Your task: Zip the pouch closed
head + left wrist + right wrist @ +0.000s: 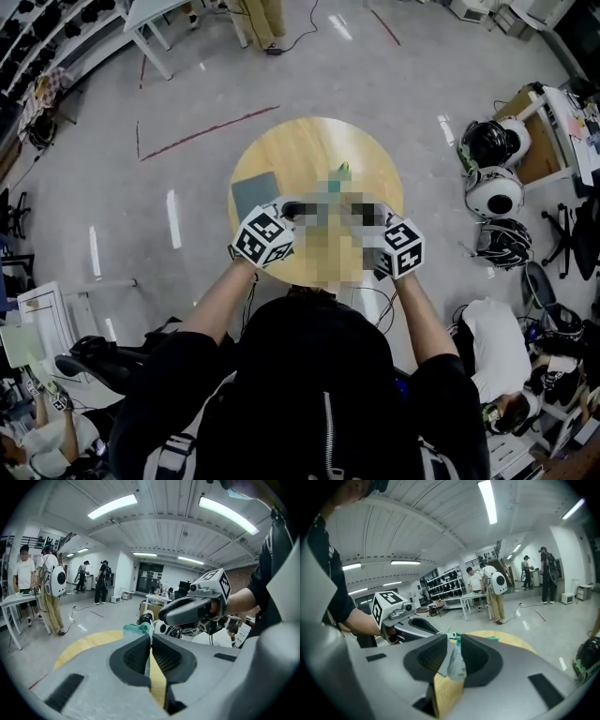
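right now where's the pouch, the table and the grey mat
pouch (pixel 454 660): right gripper view, on its clear side panel
table (pixel 291 155): head view, on the bare wood top
mat (pixel 254 194): head view, on its middle
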